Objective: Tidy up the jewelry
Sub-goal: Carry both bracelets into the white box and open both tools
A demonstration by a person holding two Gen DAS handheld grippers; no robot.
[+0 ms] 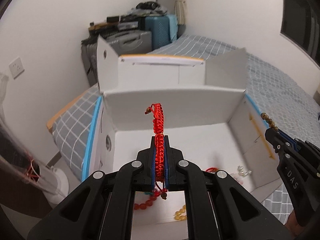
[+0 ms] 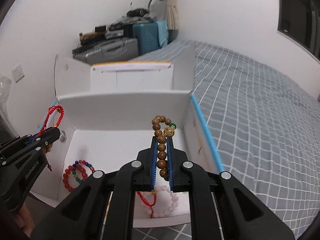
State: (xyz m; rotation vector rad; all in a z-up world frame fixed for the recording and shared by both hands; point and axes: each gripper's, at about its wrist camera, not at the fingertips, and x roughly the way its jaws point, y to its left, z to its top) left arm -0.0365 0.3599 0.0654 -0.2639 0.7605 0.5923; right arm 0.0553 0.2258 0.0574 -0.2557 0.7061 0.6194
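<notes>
Left jaws pinch red woven bracelet (image 1: 159, 140); right jaws pinch wooden bead bracelet (image 2: 162, 150).

Left wrist view: mounted behind the left gripper (image 1: 160, 140), angled downward, close above an open white cardboard box (image 1: 174, 108) on a grey checked bedspread (image 1: 280, 80). Right wrist view: same tilt and nearness, from behind the right gripper (image 2: 162, 140). Shared: box interior, a blue hard-shell suitcase (image 2: 148, 38) at the far wall, each other's gripper at frame edge.
</notes>
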